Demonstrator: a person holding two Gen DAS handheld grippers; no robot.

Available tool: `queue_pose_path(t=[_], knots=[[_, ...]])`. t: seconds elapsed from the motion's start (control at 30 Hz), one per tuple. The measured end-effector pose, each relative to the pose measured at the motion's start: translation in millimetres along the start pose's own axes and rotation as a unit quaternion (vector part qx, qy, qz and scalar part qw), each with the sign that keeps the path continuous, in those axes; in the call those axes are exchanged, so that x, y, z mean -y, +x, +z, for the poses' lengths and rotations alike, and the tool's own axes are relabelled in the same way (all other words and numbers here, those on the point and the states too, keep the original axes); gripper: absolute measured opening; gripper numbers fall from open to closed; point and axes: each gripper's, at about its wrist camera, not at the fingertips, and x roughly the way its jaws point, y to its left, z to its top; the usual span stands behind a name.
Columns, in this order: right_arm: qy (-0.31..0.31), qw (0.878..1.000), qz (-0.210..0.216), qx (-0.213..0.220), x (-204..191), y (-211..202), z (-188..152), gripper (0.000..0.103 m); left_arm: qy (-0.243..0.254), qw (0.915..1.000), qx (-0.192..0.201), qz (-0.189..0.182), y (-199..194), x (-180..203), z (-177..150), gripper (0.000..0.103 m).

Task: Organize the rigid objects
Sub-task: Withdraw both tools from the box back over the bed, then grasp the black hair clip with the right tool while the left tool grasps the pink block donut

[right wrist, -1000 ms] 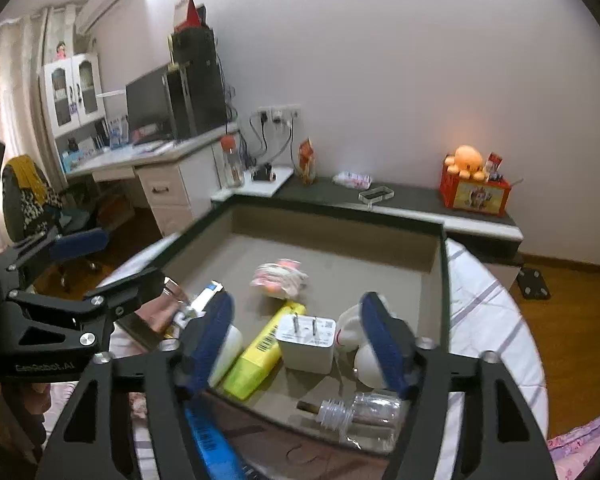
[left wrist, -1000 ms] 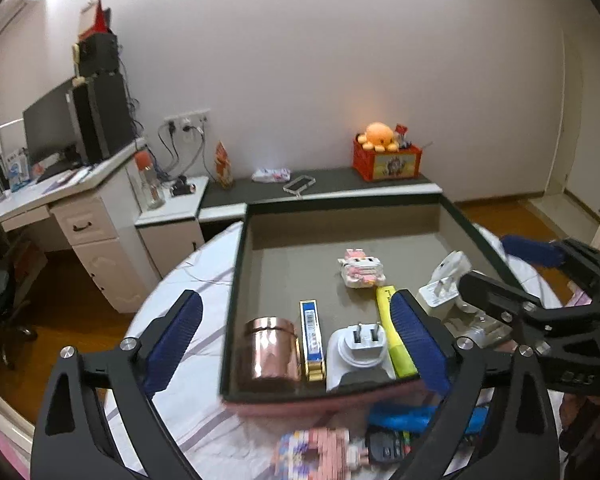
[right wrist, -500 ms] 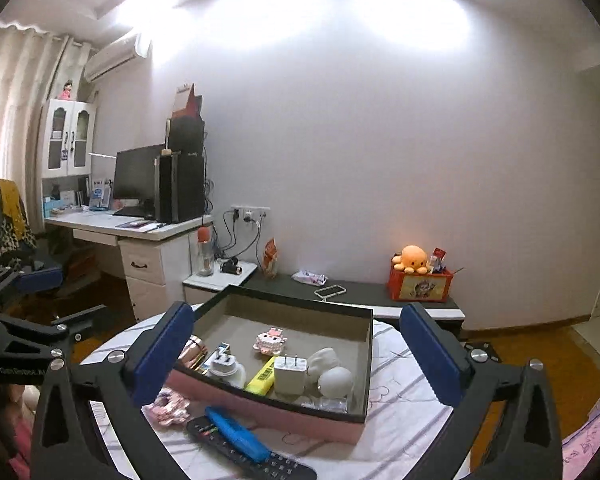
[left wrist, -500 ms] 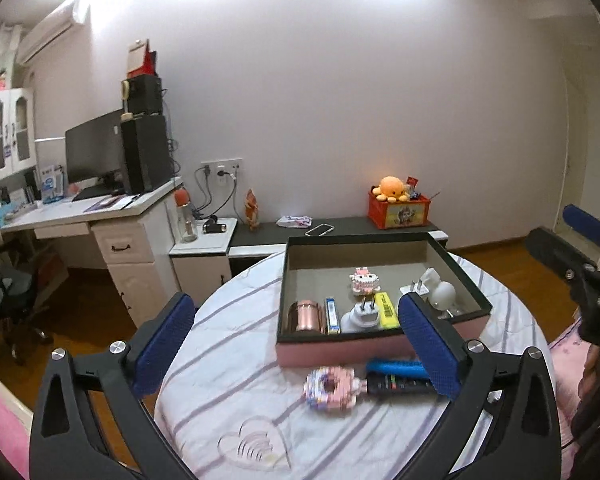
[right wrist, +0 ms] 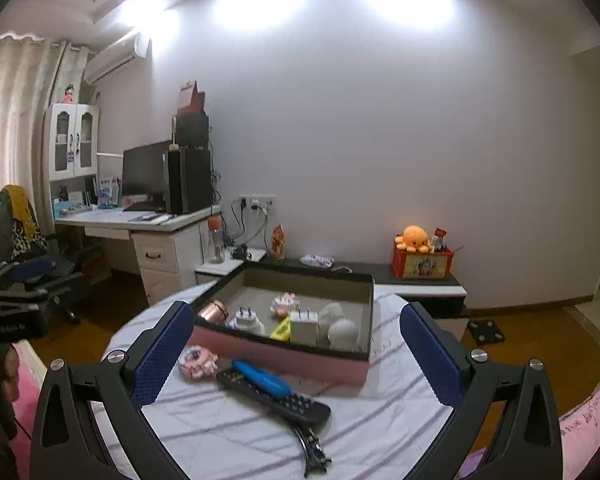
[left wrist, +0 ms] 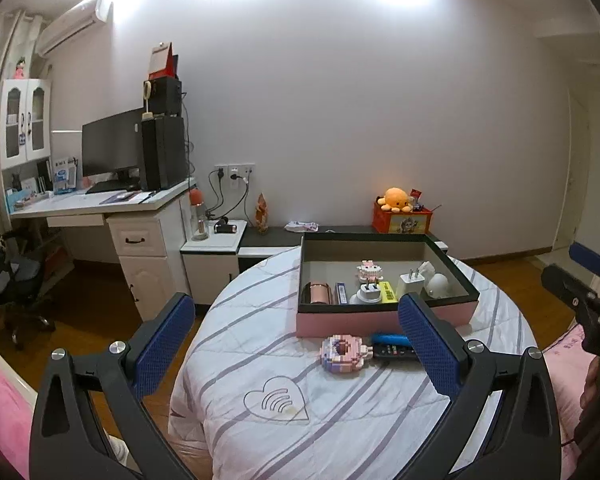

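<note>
Striped table [left wrist: 340, 408] bears a pink box [left wrist: 380, 322] holding chargers [left wrist: 411, 282]; left gripper [left wrist: 296, 340] and right gripper [right wrist: 296, 344] gape, empty.

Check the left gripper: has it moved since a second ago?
Yes. The left gripper has pulled back and up from the box, which now looks much smaller between its open fingers.

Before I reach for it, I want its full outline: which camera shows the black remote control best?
The right wrist view: the black remote control lies in the open in front of the pink box, with the blue object resting on it. In the left wrist view only a short stretch shows, cut off by that gripper's finger.
</note>
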Motion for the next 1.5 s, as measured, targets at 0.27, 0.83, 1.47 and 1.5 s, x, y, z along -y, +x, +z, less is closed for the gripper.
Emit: queue_pose_path(t=[0.27,0.83,1.47,1.5], knots=[[0.007,0.999,-0.006,-0.035,4.6,4.0,-19.4,0.103,0.017,0.9996,-0.022,0.003,5.4,3.4,-11.4,0.103],[0.025,0.987,0.003,-0.157,13.1,62.0,-76.3,0.103,0.052,0.9934,-0.099,-0.024,47.4,23.0,-39.8,0.103],[-0.004,0.968,0.022,-0.250,43.5,84.2,-120.2,0.026,0.075,0.9796,-0.183,-0.037,97.8,40.6,-65.5,0.103],[-0.003,0.968,0.019,-0.249,46.5,81.3,-120.1,0.026,0.075,0.9791,-0.186,-0.037,99.8,41.4,-65.9,0.103]])
